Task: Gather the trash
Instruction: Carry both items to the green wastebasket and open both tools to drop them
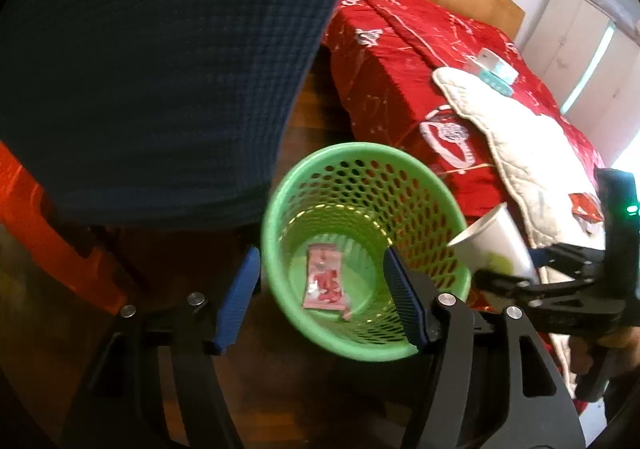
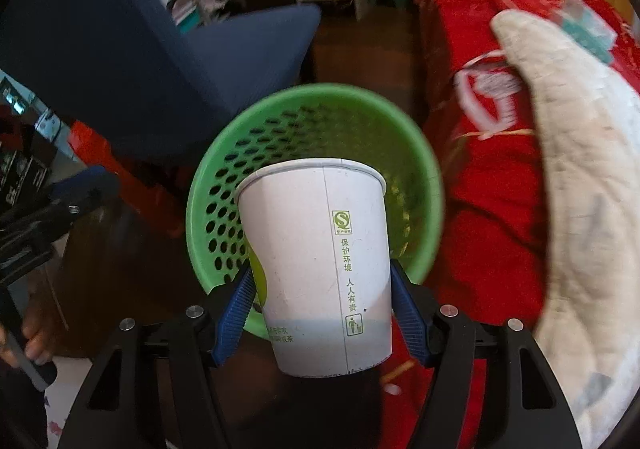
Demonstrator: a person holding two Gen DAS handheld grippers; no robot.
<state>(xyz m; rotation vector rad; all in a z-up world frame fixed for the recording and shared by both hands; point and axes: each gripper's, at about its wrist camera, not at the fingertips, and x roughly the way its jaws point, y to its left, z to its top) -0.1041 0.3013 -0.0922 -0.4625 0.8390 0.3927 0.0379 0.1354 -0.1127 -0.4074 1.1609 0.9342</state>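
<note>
While the right tongs (image 2: 322, 309) grip a white paper cup (image 2: 316, 269) near its base, blue pads pressed to both sides, the cup fills the centre of the right wrist view with its mouth tipped toward the green basket (image 2: 424, 153) behind it. In the left wrist view the same cup (image 1: 494, 245) shows at the right, just beside the basket's rim (image 1: 280, 193), with a hand (image 1: 612, 349) on the tongs' handle at lower right. The left tongs (image 1: 320, 301) stand open and hold nothing, their fingers straddling the basket's near wall. A pink wrapper (image 1: 324, 277) lies flat on the basket's floor. A bed with a red cover (image 1: 400, 89) fills the upper right, a white quilt (image 1: 520, 153) lying on it. A dark blue chair back (image 1: 160, 69) takes the upper left.
</note>
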